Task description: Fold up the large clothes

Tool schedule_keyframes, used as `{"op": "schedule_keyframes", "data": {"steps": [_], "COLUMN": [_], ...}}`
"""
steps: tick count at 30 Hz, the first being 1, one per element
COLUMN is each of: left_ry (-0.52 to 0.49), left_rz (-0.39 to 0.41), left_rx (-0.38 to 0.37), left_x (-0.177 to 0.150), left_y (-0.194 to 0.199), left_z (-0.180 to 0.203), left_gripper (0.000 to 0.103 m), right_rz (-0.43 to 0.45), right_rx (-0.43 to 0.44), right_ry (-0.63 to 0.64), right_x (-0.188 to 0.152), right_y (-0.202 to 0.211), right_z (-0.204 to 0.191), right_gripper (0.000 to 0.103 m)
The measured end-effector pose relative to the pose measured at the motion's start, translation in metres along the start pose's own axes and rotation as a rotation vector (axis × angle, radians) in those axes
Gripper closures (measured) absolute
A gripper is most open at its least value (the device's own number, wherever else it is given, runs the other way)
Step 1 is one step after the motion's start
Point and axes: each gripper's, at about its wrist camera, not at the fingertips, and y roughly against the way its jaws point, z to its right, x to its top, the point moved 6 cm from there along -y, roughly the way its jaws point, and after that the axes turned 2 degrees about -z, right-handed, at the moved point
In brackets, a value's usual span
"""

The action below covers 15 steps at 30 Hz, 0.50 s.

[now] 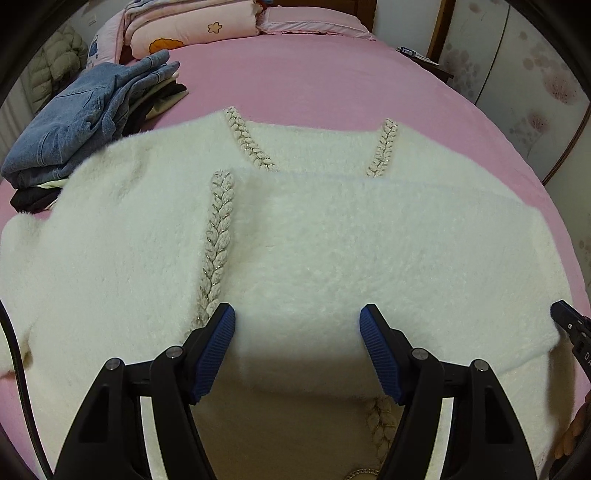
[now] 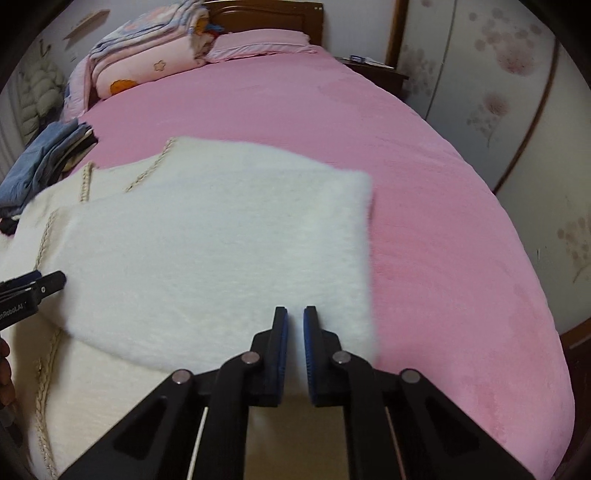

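Observation:
A fluffy white sweater (image 1: 332,240) with braided trim lies on the pink bed, one part folded over its body. My left gripper (image 1: 297,321) is open and empty, its fingers just above the near folded edge. My right gripper (image 2: 295,325) is shut on the sweater's (image 2: 221,240) near right hem, with cloth between the blue pads. The right gripper's tip also shows in the left wrist view (image 1: 565,317) at the sweater's right edge. The left gripper's tip shows in the right wrist view (image 2: 48,282).
A stack of folded jeans and dark clothes (image 1: 92,118) sits at the far left of the bed (image 1: 332,81). Folded quilts (image 1: 192,29) and a pillow (image 1: 314,22) lie at the headboard. A nightstand (image 2: 373,70) and a wardrobe (image 2: 498,92) stand to the right.

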Motion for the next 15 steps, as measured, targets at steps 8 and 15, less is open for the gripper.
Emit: {"op": "schedule_keyframes", "data": {"steps": [8,15], "left_ry": [-0.016,0.001], "left_rz": [-0.019,0.002], "left_rx": [0.019,0.038], "left_x": [0.001,-0.002], "left_y": [0.001,0.046], "left_z": [-0.001,-0.002], "left_gripper": [0.033,0.023], "right_rz": [-0.009,-0.024], "right_rx": [-0.001,0.078], "right_ry": [-0.046,-0.17], "right_x": [-0.005,-0.01], "right_y": [-0.002,0.039], "right_z": [-0.004,-0.011], "right_gripper": [0.093,0.09]}}
